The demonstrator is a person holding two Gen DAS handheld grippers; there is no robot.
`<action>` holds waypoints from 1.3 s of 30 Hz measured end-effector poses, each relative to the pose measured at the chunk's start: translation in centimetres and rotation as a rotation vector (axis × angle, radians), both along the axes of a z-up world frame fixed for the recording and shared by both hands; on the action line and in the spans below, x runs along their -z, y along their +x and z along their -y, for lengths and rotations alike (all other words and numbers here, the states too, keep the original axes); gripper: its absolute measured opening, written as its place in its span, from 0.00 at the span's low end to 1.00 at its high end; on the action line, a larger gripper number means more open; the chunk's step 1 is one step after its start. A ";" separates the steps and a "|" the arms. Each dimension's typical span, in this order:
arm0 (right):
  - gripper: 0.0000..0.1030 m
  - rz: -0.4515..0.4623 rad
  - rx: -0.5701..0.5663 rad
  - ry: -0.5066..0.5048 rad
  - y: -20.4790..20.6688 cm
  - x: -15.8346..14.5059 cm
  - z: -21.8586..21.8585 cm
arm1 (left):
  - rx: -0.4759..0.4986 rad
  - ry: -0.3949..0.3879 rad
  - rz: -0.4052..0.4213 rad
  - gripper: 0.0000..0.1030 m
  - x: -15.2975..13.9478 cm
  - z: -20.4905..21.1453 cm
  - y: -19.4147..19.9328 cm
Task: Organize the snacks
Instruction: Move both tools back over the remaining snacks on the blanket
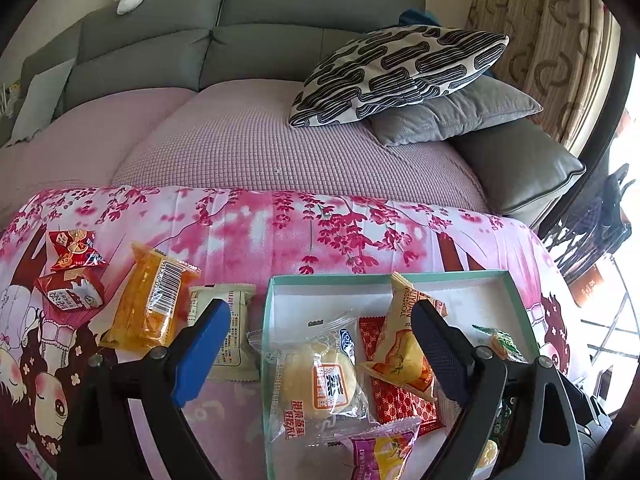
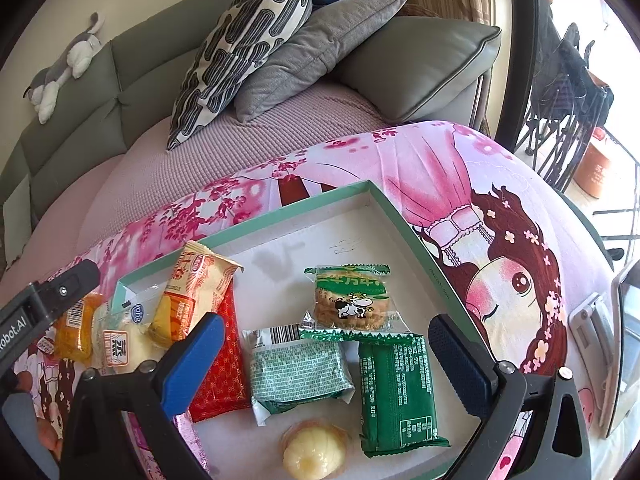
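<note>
Shallow white cardboard tray with mint-green rim: lies on a pink floral cartoon-print cloth covering the table.

Contents, left part: clear-wrapped pale round bun with orange label; yellow-orange Swiss-roll packet, propped tilted across a flat red patterned packet; purple-and-yellow packet at the near edge.

Contents, right part: clear packet with green top and cow picture; silver-green printed packet, touching a dark green packet beside it; pale yellow shell-shaped cake in clear wrap nearest the camera.

Outside the tray, on the cloth to its left: cream-white packet just beside the rim; orange translucent packet with barcode; two small red packets furthest out.

Left gripper: fingers apart, holding nothing, spanning the tray's left edge.

Right gripper: fingers apart, holding nothing, above the tray's green packets.

Behind: grey sofa with mauve cover; black-and-white patterned cushion resting on a grey cushion.
</note>
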State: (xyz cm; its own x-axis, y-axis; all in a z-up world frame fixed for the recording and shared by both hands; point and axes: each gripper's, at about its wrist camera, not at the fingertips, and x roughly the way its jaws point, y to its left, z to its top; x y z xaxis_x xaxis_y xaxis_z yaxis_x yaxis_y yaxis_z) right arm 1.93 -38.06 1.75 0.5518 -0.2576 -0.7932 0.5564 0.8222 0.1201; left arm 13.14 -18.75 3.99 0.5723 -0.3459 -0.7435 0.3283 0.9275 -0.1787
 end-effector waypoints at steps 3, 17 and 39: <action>1.00 0.002 -0.002 0.003 -0.4 -0.5 -0.3 | -0.001 0.007 0.003 0.89 -0.2 -0.8 -0.4; 1.00 0.017 -0.065 -0.027 -1.5 -2.1 -3.6 | -0.049 0.147 0.009 0.89 0.5 -6.4 -2.1; 1.00 0.038 -0.367 0.014 3.6 -2.1 -15.0 | -0.417 0.185 -0.082 0.89 3.3 -20.7 -0.1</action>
